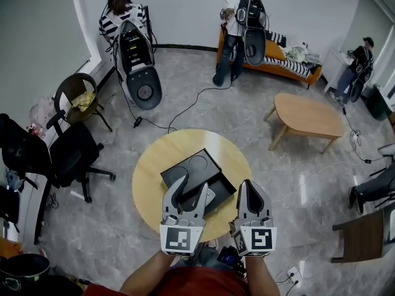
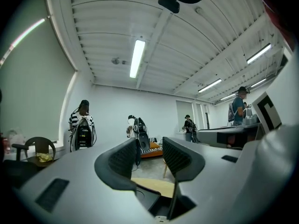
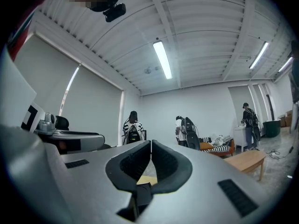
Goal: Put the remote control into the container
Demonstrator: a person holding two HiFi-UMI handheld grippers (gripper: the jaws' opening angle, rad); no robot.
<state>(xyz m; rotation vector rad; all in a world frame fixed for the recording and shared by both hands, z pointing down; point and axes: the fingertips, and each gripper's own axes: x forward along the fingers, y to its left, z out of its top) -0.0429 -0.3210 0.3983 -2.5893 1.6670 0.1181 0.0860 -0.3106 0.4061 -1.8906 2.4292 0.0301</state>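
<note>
Head view, pale remote control [image 1: 210,197], inside black container [image 1: 184,174]

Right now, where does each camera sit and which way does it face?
Head view: on the person's head, looking steeply down at the round table and container; forearms, left tool and right tool show.
Left gripper view: rides the left tool, looking level across the room; its open, empty jaws show.
Right gripper view: rides the right tool, level too; its shut jaws show.
Shared: both gripper views catch the orange sofa.
</note>
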